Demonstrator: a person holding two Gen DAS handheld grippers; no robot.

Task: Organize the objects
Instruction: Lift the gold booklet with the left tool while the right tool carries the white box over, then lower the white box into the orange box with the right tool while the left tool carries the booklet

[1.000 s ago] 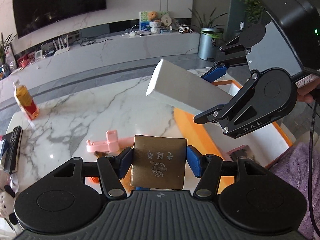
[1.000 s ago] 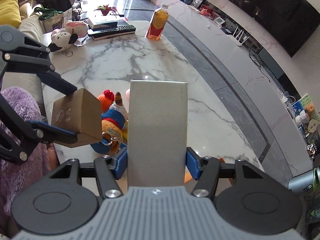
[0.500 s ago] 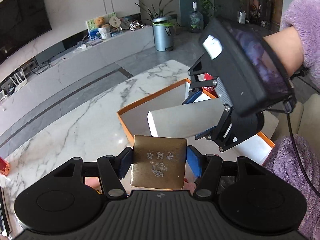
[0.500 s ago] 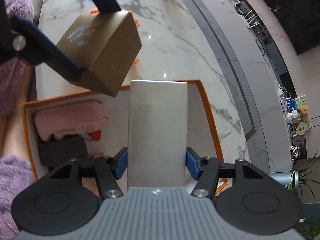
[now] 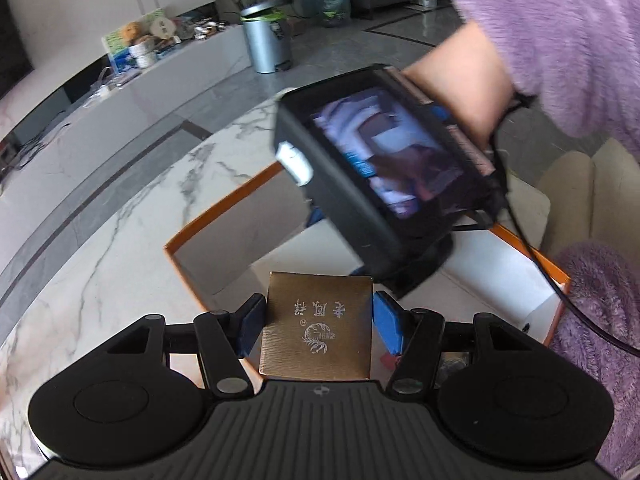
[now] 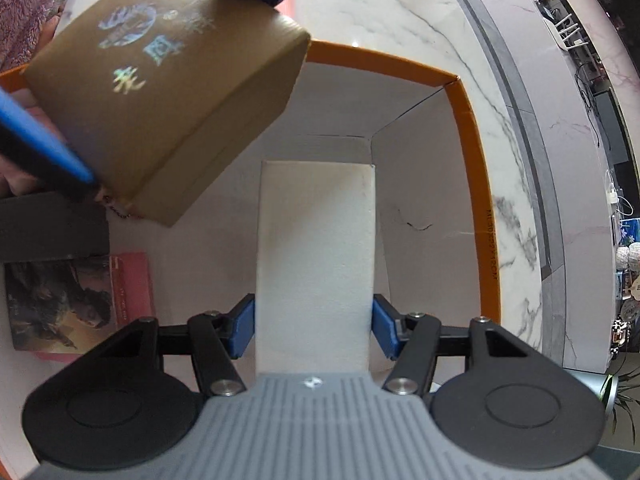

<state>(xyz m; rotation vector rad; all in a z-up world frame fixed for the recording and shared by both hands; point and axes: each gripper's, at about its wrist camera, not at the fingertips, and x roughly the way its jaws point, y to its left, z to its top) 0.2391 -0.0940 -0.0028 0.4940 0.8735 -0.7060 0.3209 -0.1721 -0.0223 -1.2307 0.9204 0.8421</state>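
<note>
Left wrist view: the left gripper (image 5: 318,326) pinches a brown box (image 5: 318,326) with printed characters on its lid, both blue pads pressed on its sides. It hangs over the near edge of an orange-rimmed storage box (image 5: 208,224) standing on a marble table (image 5: 100,220). Further right, the right gripper (image 6: 314,326) and the person's hand (image 5: 460,84) are lowered into the same storage box.

Right wrist view, from left: a dark block (image 6: 52,224) and a pink-edged book (image 6: 80,300) lie on the white floor of the storage box. Above them the brown box (image 6: 160,92) hangs tilted in the air. In the middle, the right gripper pinches a long white box (image 6: 316,264) between its blue pads; the far end of that box reaches toward the far right corner of the storage box. Whether it already touches the floor cannot be told.

Procedure, as judged:
1. Lower the white box flat along the right wall, then release.
2. Keep the brown box clear above until the right gripper withdraws.
3. Level the brown box and set it in the bare floor between the book and the white box.

Risk: the two grippers are close together; move one at a time.
</note>
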